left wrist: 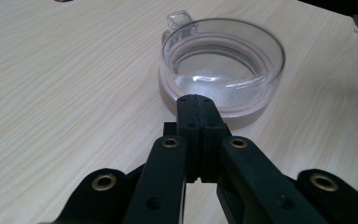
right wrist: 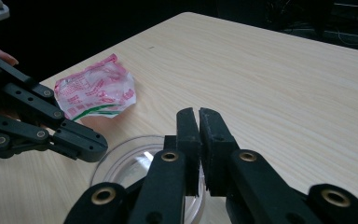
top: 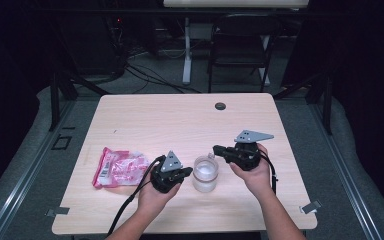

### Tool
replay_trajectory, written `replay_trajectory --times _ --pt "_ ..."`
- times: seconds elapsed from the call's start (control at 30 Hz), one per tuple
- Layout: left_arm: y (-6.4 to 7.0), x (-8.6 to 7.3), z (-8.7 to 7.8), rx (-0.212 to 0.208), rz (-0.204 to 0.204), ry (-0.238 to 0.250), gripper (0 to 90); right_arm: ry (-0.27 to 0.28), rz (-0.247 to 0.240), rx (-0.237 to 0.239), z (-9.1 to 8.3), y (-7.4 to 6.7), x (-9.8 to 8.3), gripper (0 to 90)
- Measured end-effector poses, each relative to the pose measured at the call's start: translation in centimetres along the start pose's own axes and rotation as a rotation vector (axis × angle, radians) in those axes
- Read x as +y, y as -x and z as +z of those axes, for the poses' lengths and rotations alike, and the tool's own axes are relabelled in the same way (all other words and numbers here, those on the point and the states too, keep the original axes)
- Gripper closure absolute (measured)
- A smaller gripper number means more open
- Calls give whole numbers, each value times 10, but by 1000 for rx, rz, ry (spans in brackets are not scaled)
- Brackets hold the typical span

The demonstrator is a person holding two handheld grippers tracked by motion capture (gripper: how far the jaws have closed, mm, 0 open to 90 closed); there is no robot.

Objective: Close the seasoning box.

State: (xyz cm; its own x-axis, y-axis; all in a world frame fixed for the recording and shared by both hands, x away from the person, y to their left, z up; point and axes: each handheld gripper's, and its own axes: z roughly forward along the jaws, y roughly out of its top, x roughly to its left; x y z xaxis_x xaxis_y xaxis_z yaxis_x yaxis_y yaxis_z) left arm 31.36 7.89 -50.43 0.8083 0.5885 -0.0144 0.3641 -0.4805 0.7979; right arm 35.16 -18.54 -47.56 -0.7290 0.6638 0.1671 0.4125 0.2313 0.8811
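Note:
A clear plastic cup (top: 205, 173) with a small spout tab stands near the table's front, between my two hands. My left gripper (top: 189, 171) is just left of it, jaws pressed together and empty; in the left gripper view the shut tips (left wrist: 196, 100) sit right at the cup's (left wrist: 223, 65) near rim. My right gripper (top: 216, 149) hovers at the cup's far right side, shut with nothing between its jaws (right wrist: 198, 114); the cup (right wrist: 126, 163) lies below it. A crumpled pink and white packet (top: 119, 167) (right wrist: 95, 93) lies flat to the left. The left gripper (right wrist: 88, 144) also appears at the left of the right gripper view.
The light wooden table (top: 180, 120) has a round black grommet (top: 220, 106) at its far middle and metal clips at its front corners (top: 310, 206) (top: 57, 212). A folding chair (top: 240, 45) and cables sit on the floor beyond.

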Motion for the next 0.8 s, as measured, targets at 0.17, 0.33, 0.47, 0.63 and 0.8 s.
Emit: replay_trajectory --times 0.17,0.33,0.47,0.63,0.8 --pt "-3 0 -5 10 -2 8 900 1 -1 -2 -1 0 0 867" --pt "-9 0 -10 29 -6 10 894 1 -1 -5 -1 0 0 862" --pt "-15 1 -20 54 -1 17 886 0 -6 -7 -4 0 1 859" --pt "-30 2 -40 99 -16 45 867 11 -3 -7 -6 -1 3 853" --pt "-47 -2 -62 163 -46 84 797 5 -15 -6 -9 -4 4 833"
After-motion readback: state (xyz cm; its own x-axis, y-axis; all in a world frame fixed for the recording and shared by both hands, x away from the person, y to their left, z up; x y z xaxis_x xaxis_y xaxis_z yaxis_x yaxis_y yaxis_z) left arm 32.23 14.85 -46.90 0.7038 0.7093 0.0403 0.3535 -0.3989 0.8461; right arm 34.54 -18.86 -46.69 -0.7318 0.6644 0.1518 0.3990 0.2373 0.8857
